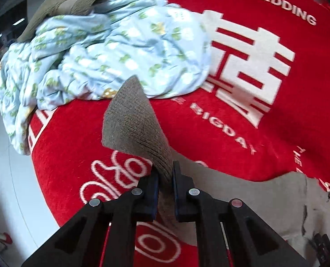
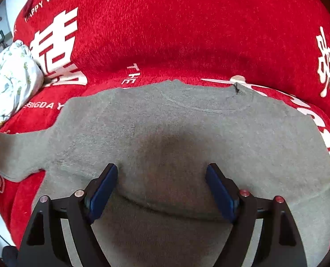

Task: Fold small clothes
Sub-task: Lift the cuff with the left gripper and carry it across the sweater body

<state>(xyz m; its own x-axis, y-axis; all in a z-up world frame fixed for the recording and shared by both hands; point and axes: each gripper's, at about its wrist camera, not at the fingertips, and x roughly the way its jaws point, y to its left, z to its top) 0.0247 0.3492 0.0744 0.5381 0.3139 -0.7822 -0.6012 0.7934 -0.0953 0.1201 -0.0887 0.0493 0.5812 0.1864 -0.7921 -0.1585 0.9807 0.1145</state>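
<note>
A small grey knit sweater (image 2: 187,129) lies flat on a red blanket (image 2: 187,33), collar at the far side. My left gripper (image 1: 165,169) is shut on the cuff of its left sleeve (image 1: 136,122), which stands lifted above the blanket; the rest of the sweater (image 1: 265,198) trails to the right. My right gripper (image 2: 161,171) is open, its blue pads (image 2: 105,189) spread wide just above the sweater's lower body. The lifted sleeve runs off to the left edge of the right wrist view (image 2: 13,146).
A crumpled light-blue floral garment (image 1: 111,53) and an olive-brown knit (image 1: 71,2) lie piled at the blanket's far left; the floral one also shows in the right wrist view (image 2: 11,77). The blanket's edge drops to a pale floor (image 1: 16,178) on the left.
</note>
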